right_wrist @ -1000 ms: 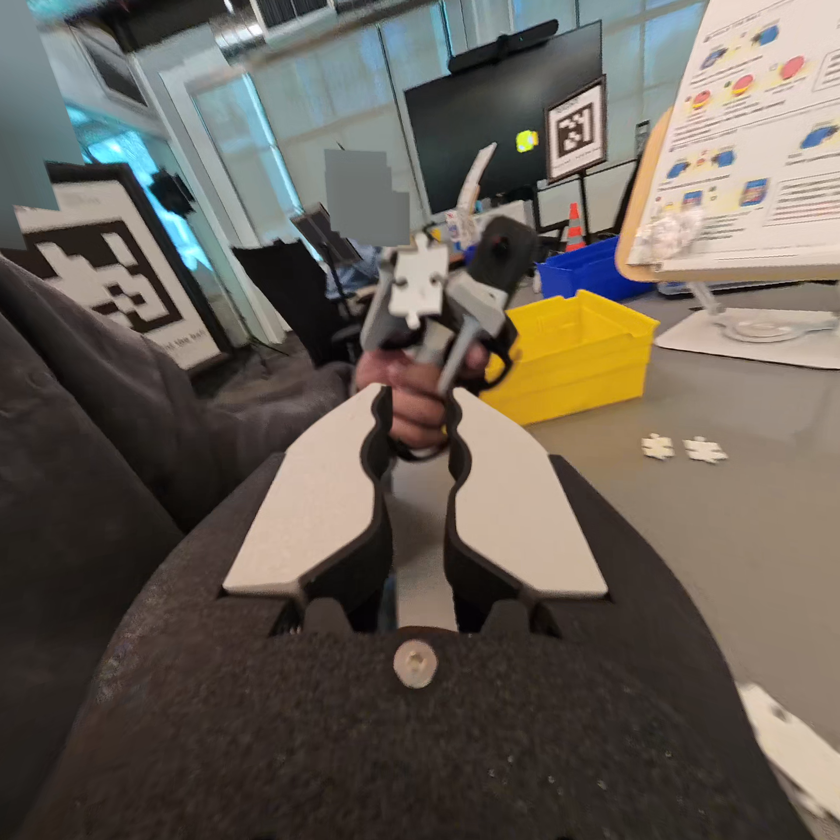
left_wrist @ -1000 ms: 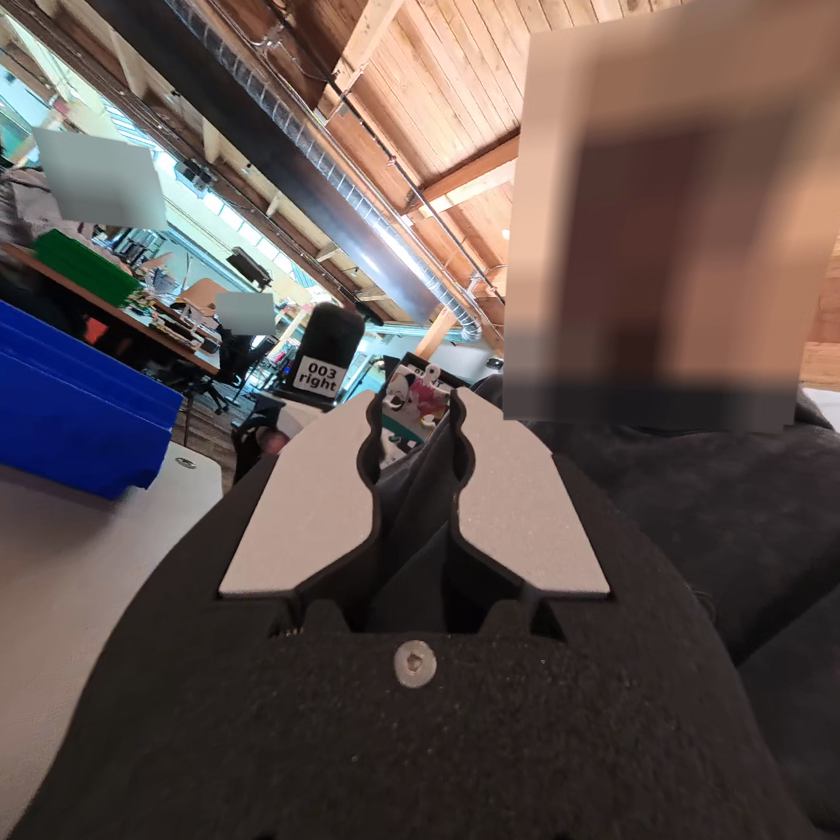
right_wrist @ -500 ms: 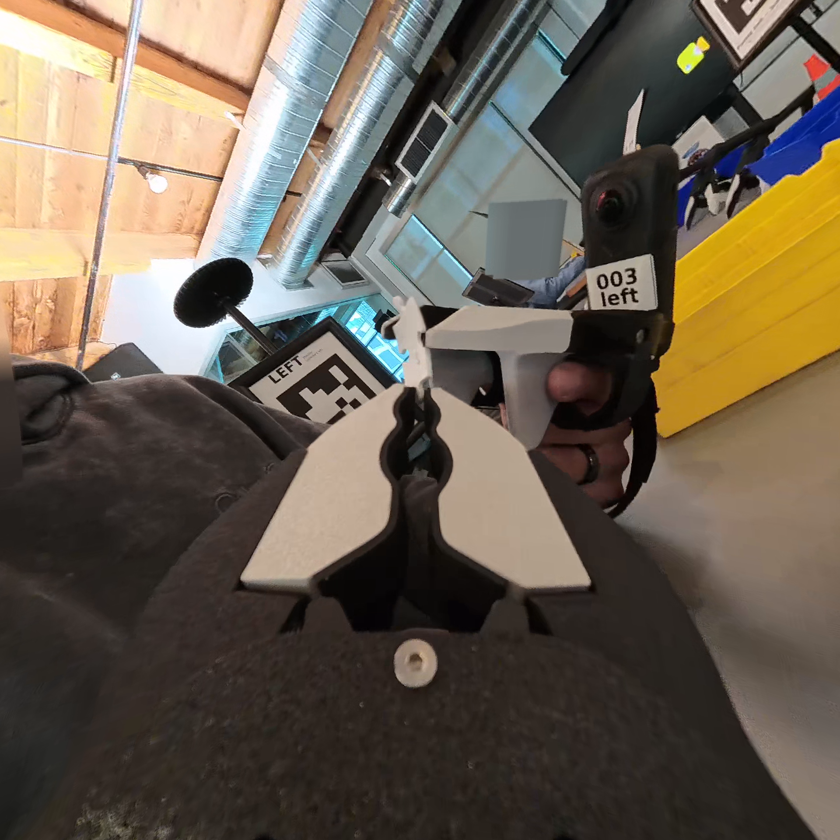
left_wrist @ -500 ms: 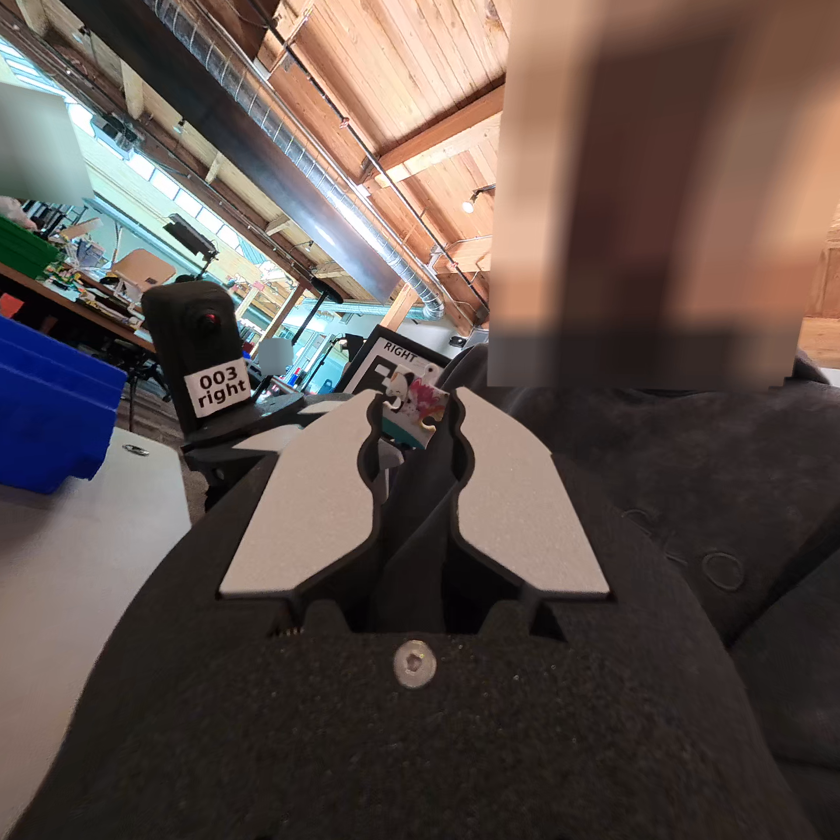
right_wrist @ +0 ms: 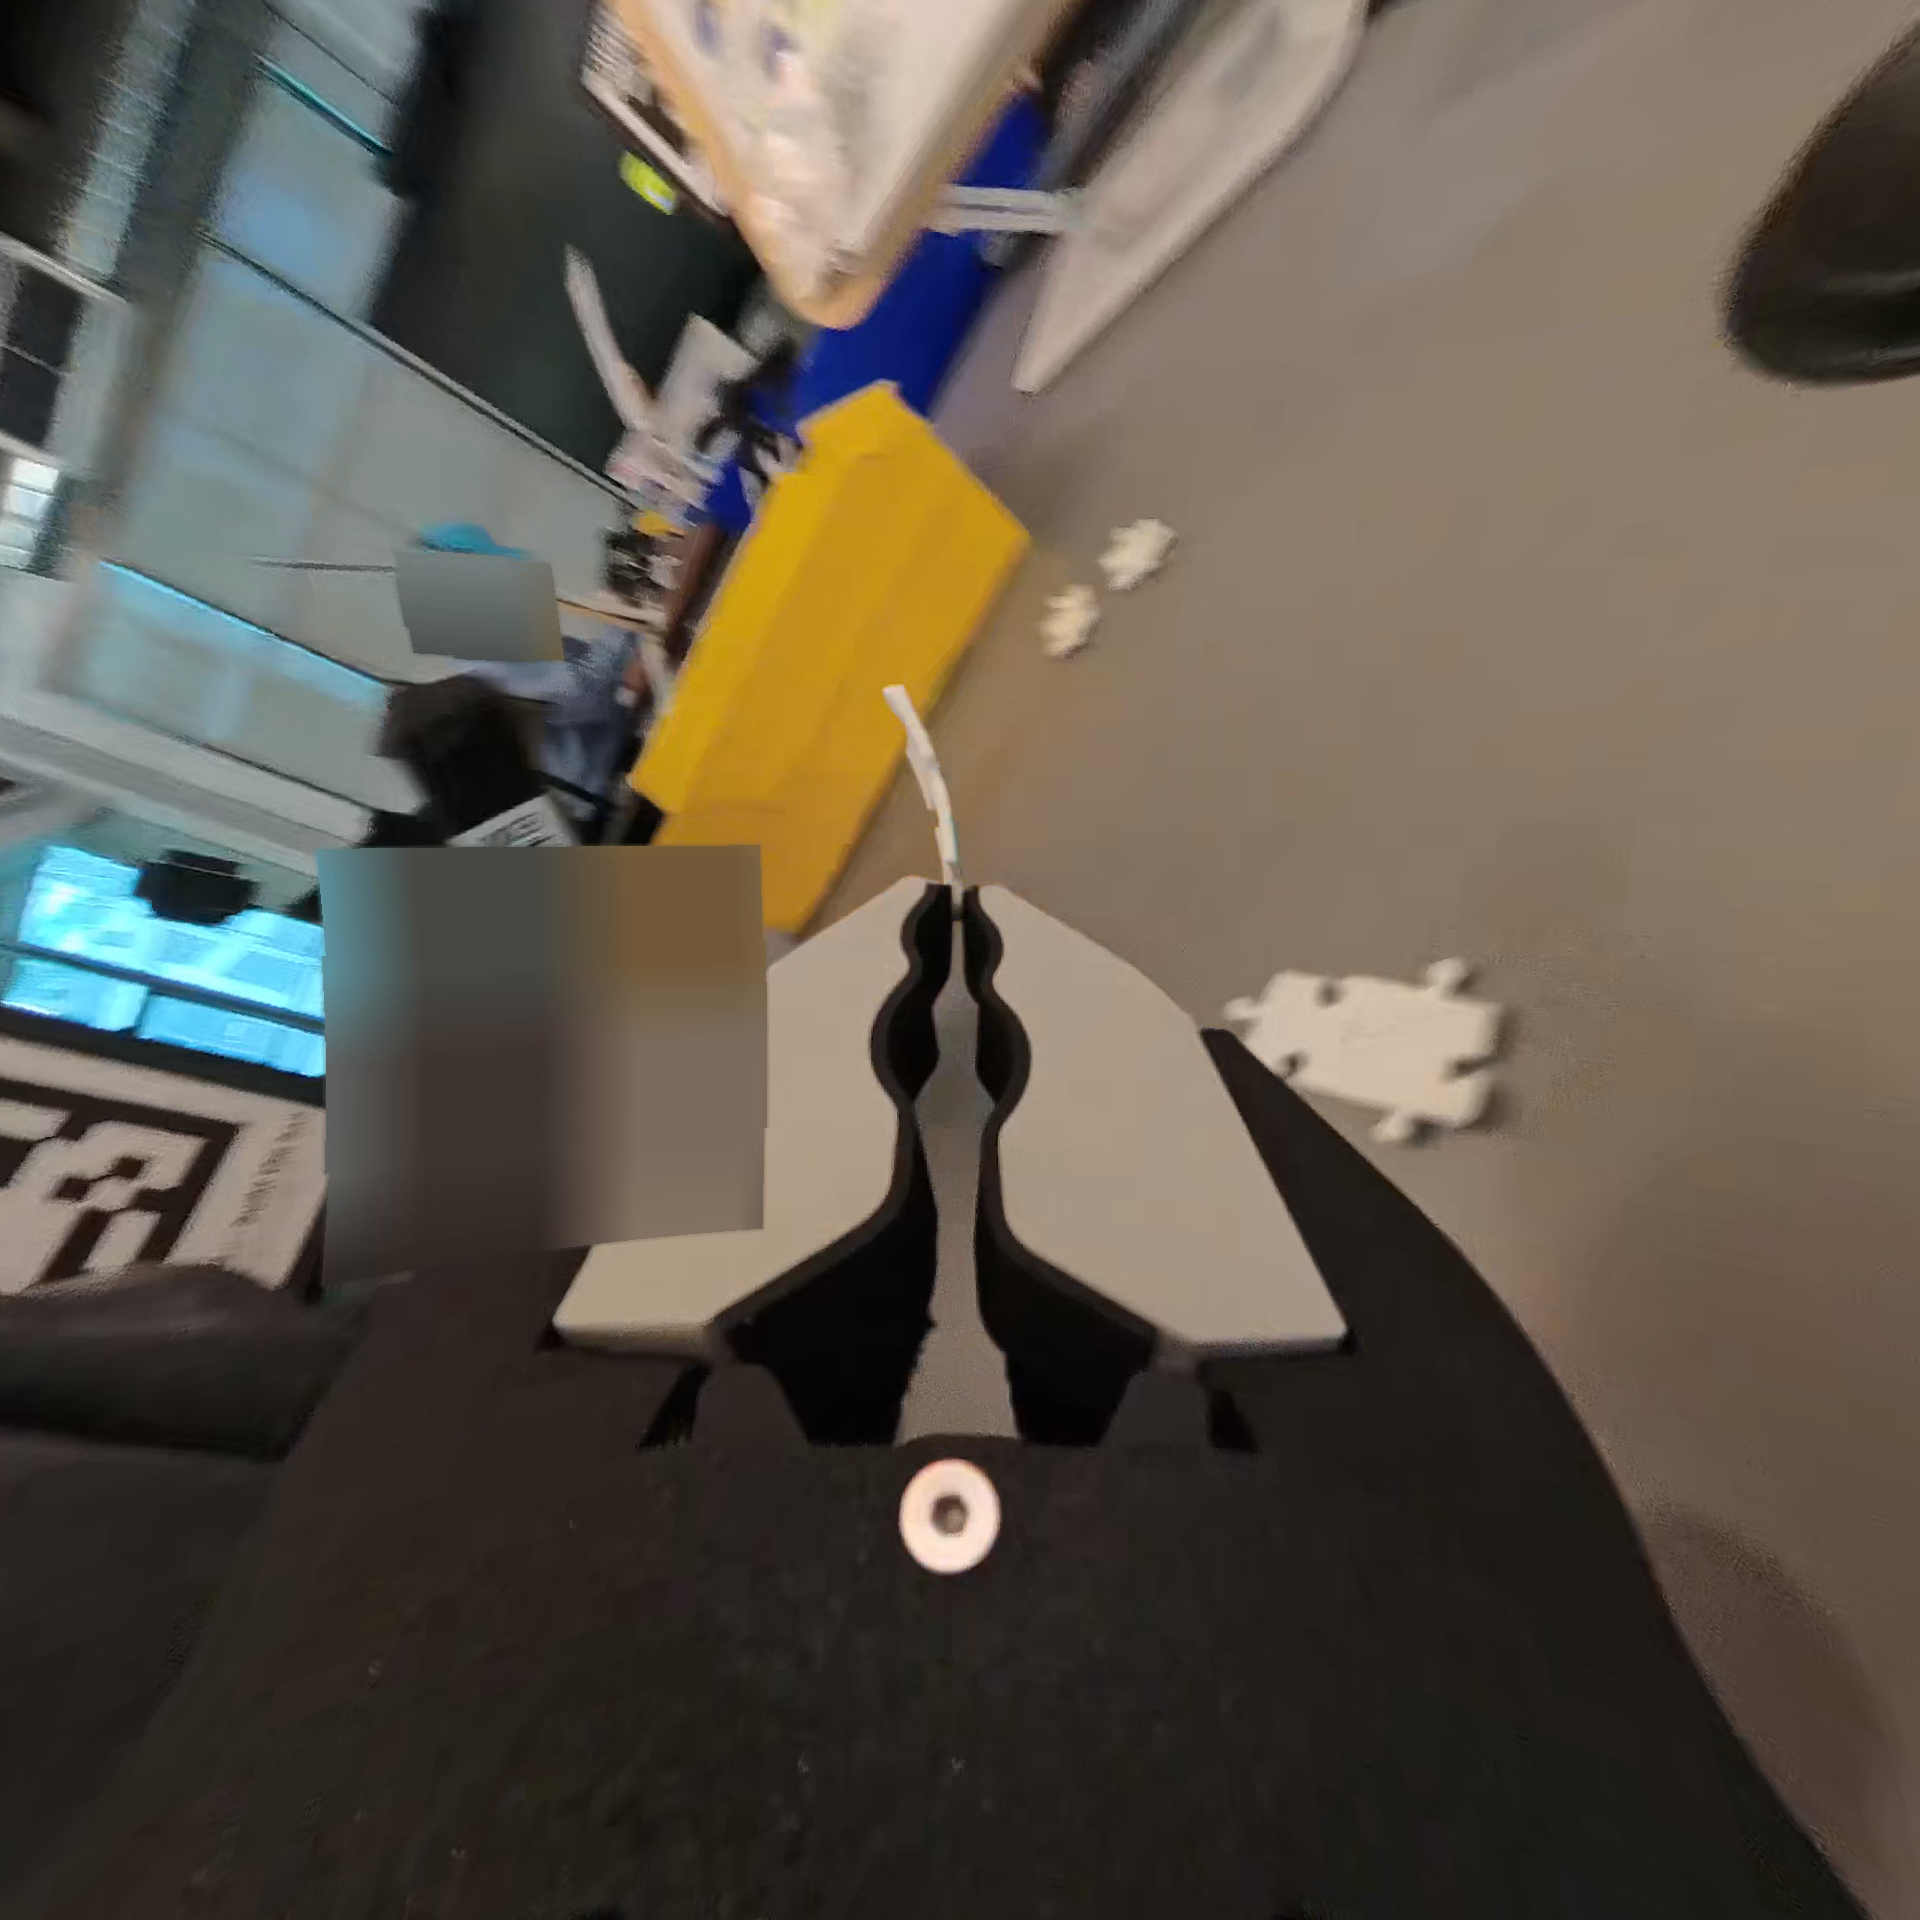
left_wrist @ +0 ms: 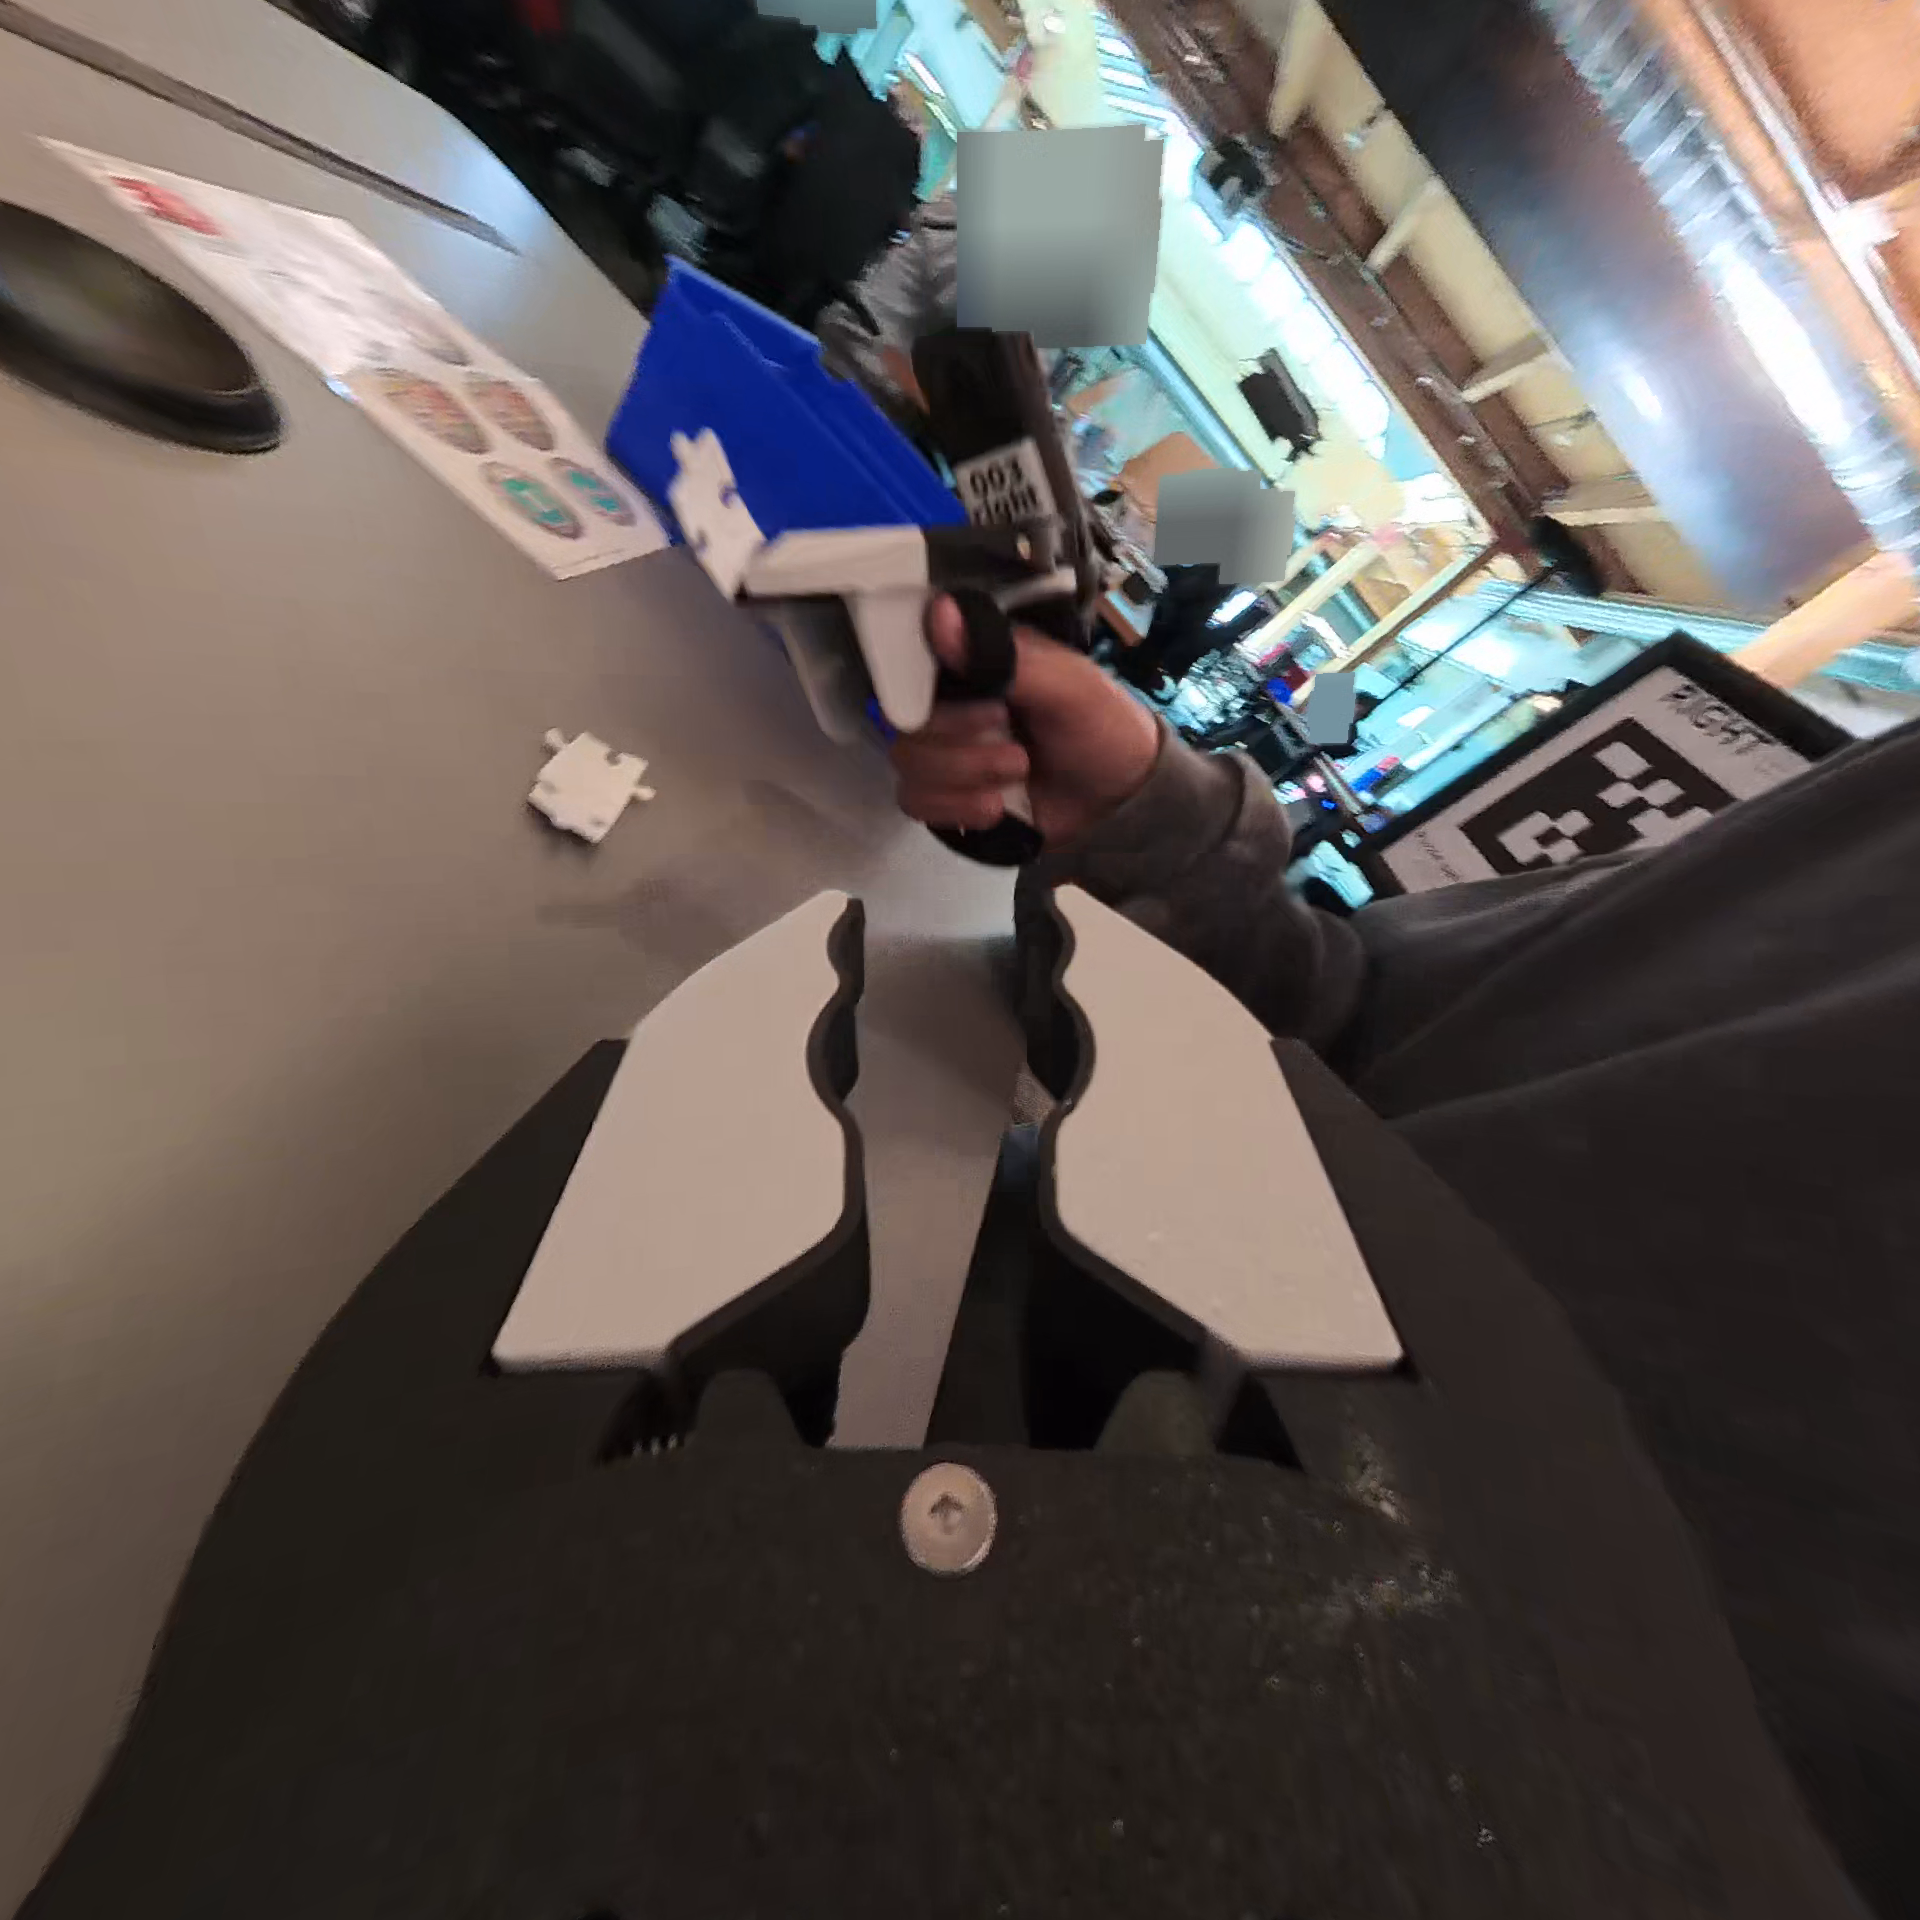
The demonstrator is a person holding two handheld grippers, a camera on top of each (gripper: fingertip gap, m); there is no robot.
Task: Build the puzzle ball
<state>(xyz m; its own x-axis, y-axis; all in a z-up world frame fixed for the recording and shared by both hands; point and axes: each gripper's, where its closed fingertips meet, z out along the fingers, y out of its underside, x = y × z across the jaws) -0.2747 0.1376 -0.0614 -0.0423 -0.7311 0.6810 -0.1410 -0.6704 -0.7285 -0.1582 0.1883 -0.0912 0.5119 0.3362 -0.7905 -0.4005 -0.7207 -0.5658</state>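
Observation:
My right gripper (right_wrist: 954,894) is shut on a thin white puzzle piece (right_wrist: 928,774), seen edge-on and sticking out past the fingertips. In the left wrist view the same gripper (left_wrist: 743,582) shows farther off, held in a hand above the grey table (left_wrist: 260,935), with the piece (left_wrist: 707,509) flat side on. My left gripper (left_wrist: 940,920) is open and empty, low over the table's near edge. A loose white piece (left_wrist: 587,798) lies on the table between the two grippers. A joined group of white pieces (right_wrist: 1371,1049) lies just right of my right fingers.
A blue bin (left_wrist: 769,457) and a printed instruction sheet (left_wrist: 416,374) lie behind the right gripper. A black round object (left_wrist: 125,332) sits far left. A yellow bin (right_wrist: 831,665), two small loose pieces (right_wrist: 1101,592) and a board on a white stand (right_wrist: 1174,177) lie ahead of the right gripper. Across from one pair of fingers to the other is roughly 15 cm.
The puzzle piece has passed from my left gripper to my right. The right closed on it, the left opened and let go. Both grippers swung down from facing the ceiling toward the table.

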